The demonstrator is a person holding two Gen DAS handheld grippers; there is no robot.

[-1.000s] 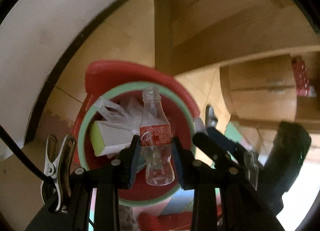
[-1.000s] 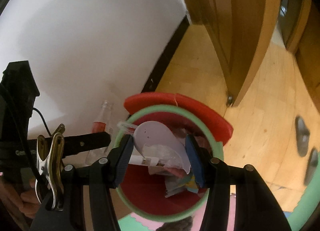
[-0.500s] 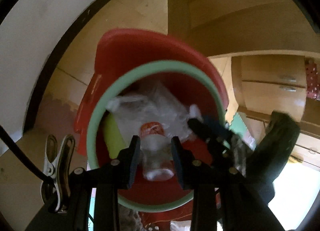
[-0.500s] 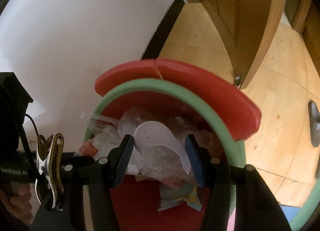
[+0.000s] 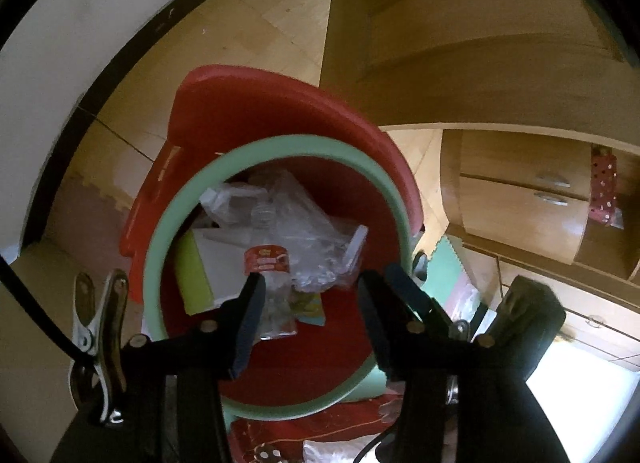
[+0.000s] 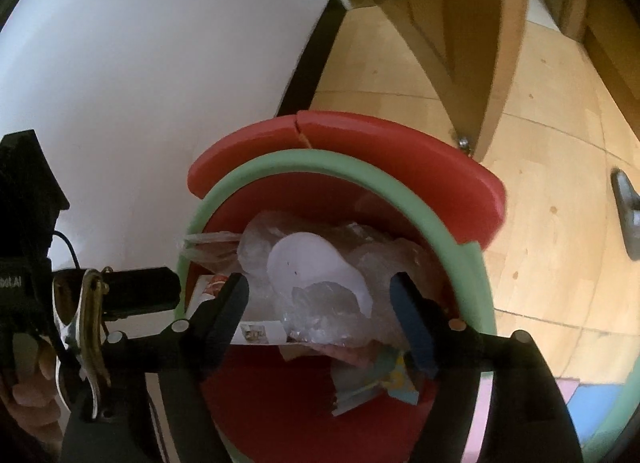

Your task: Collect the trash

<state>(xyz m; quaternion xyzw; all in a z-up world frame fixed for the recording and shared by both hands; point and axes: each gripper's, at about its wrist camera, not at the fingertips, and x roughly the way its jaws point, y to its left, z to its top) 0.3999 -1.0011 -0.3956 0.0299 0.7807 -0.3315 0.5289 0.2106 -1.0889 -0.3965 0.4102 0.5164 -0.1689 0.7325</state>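
Glossy red plastic bin [image 5: 280, 111], clear plastic bottle [image 5: 272, 283], wooden floor [image 6: 540, 263].

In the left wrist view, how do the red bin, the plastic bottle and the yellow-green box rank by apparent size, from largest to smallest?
1. red bin, by far the largest in this view.
2. and 3. plastic bottle and yellow-green box: they look about alike; other trash hides part of each, so I do not rank them.

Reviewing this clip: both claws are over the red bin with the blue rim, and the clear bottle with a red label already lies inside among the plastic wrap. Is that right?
Not quite: the rim of the red bin is pale green, not blue, as both wrist views show. The rest stands: the left claw and right claw are over it, jaws opening, and the bottle lies inside among plastic wrap, as the left wrist view shows.
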